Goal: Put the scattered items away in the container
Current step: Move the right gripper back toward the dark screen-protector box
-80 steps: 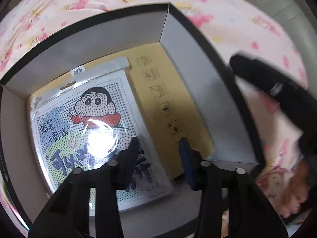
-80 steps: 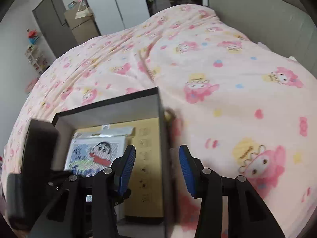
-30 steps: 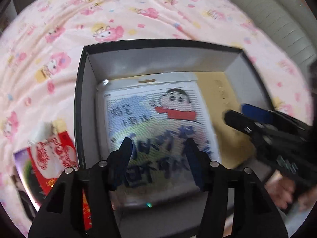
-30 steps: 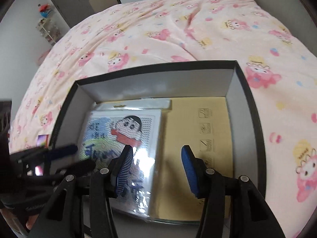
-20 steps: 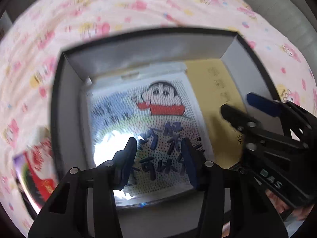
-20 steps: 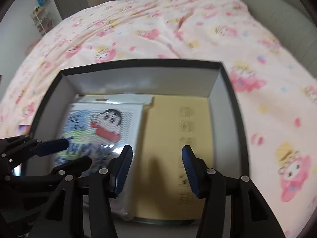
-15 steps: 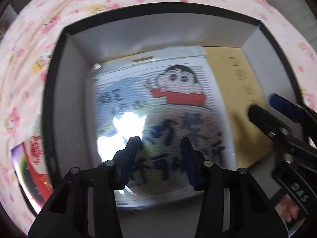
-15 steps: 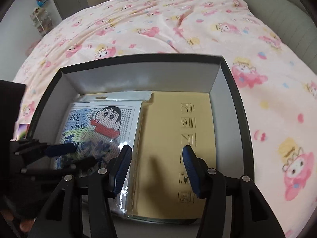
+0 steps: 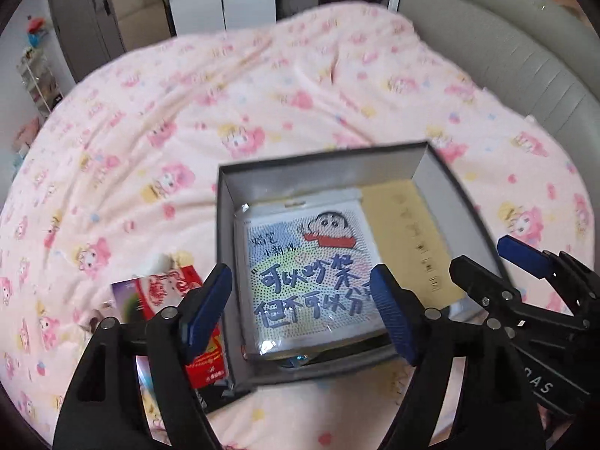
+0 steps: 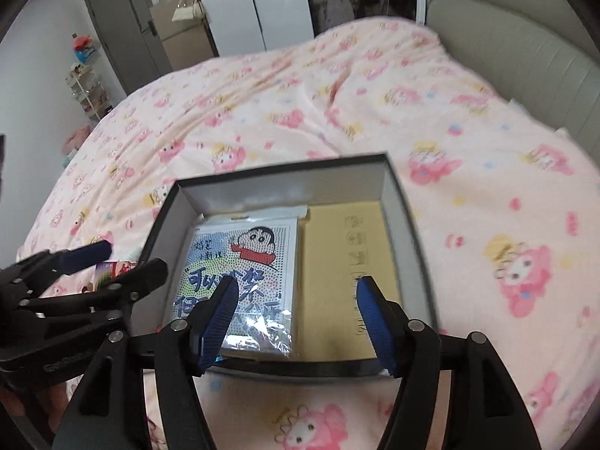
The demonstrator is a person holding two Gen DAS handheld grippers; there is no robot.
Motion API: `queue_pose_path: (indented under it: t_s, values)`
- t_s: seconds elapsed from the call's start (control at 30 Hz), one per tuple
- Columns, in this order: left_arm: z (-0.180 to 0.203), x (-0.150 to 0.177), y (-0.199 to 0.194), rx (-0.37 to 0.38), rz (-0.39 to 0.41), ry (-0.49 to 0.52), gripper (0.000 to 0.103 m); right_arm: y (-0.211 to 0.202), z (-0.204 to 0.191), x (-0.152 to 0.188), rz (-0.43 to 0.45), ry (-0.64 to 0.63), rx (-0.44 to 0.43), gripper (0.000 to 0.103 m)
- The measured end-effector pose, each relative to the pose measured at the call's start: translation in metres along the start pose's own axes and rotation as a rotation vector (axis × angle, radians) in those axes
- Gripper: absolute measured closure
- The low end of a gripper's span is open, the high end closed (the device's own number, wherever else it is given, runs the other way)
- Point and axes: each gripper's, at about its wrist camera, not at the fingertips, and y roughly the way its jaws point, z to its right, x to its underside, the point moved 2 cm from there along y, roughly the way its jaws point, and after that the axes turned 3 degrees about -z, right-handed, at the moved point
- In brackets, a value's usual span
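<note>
A black box with grey inner walls (image 9: pixel 330 174) (image 10: pixel 285 183) lies open on the pink bed. Inside it a cartoon packet in clear wrap (image 9: pixel 307 270) (image 10: pixel 243 270) lies flat on the left, beside a tan board (image 9: pixel 408 240) (image 10: pixel 345 262). A red packet and a colourful card (image 9: pixel 168 292) (image 10: pixel 110 268) lie on the bedspread left of the box. My left gripper (image 9: pixel 300 311) is open and empty above the box's near edge. My right gripper (image 10: pixel 296 318) is open and empty over the box's near edge; it also shows in the left wrist view (image 9: pixel 491 262).
The pink cartoon bedspread (image 9: pixel 187 112) (image 10: pixel 487 187) surrounds the box. A grey padded headboard (image 9: pixel 506 37) (image 10: pixel 525 37) runs along the right. Wardrobe doors and a dark door (image 10: pixel 123 26) stand at the back, with a small shelf rack (image 10: pixel 88 90) at far left.
Both grippers have pulled back and up from the box, so it looks smaller. Both sets of jaws stand wider apart. The packets left of the box show more fully.
</note>
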Motion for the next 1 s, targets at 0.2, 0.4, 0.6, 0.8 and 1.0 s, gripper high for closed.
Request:
queue_pose_path:
  t_s: [0.2,0.4,0.6,0.8,1.0]
  values:
    - [0.000,0.027,-0.066,-0.082,0.183,-0.017,0.014,-0.055,-0.012,0.010,0.119,0.006,0.106,0.028]
    - [-0.012,0.066,-0.102,-0.044,0.237,-0.064,0.014,-0.108,-0.035,0.035,0.255,-0.036,0.206,0.028]
    - [-0.038,0.103,-0.125,-0.023,0.249,-0.088,0.014,-0.125,-0.062,0.063,0.265,-0.063,0.148,0.028]
    - [-0.065,0.139,-0.136,0.009,0.239,-0.134,0.014,-0.122,-0.098,0.083,0.247,-0.110,0.069,0.028]
    - [-0.107,0.162,-0.137,-0.019,0.226,-0.186,0.014,-0.099,-0.140,0.091,0.193,-0.177,-0.028,0.028]
